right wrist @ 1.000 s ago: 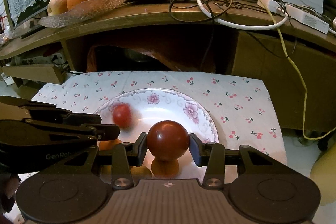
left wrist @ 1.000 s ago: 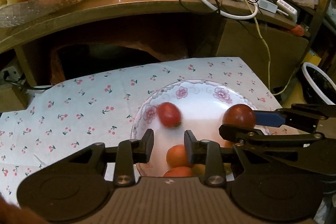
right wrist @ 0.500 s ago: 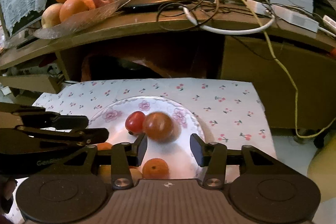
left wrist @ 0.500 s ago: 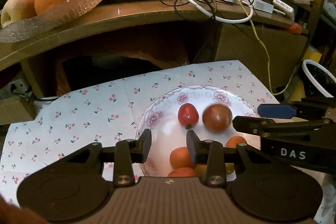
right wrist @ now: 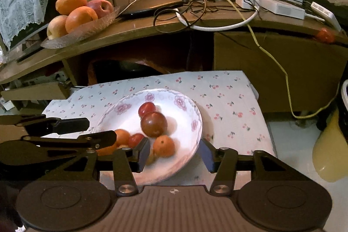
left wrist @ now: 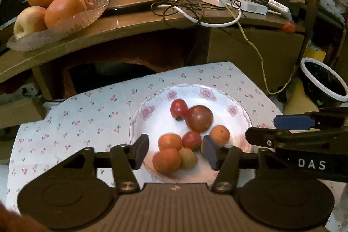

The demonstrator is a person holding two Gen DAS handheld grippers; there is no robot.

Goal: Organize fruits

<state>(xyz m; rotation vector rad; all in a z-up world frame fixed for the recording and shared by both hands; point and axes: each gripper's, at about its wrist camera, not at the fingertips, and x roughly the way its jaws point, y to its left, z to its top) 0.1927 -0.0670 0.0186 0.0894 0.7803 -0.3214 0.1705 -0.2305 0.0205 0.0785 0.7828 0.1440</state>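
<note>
A white floral plate [left wrist: 237, 104] [right wrist: 191, 108] sits on a cherry-print cloth [left wrist: 91, 110] [right wrist: 228, 99]. On it lie a large dark red tomato [left wrist: 199, 118] [right wrist: 154, 124], a small red one [left wrist: 178, 107] [right wrist: 146, 108], several small orange fruits [left wrist: 219, 134] [right wrist: 163, 146] and a greenish one [left wrist: 188, 158]. My left gripper [left wrist: 175, 152] is open and empty above the plate's near edge. My right gripper [right wrist: 173, 154] is open and empty above the plate's right near rim. Each gripper shows in the other's view, the right [left wrist: 271, 129] and the left [right wrist: 100, 129].
A wooden desk [left wrist: 130, 23] behind holds a glass dish of oranges and apples [left wrist: 54, 8] [right wrist: 80, 14], a router and tangled cables [left wrist: 195, 8]. A dark bowl [left wrist: 324, 82] stands to the right. A yellow container [right wrist: 330, 151] is at the right. A small red fruit [right wrist: 325, 35] sits on the desk edge.
My right gripper opened and let the large dark red tomato drop onto the plate beside the small red one. Both grippers pulled back and up from the plate.
</note>
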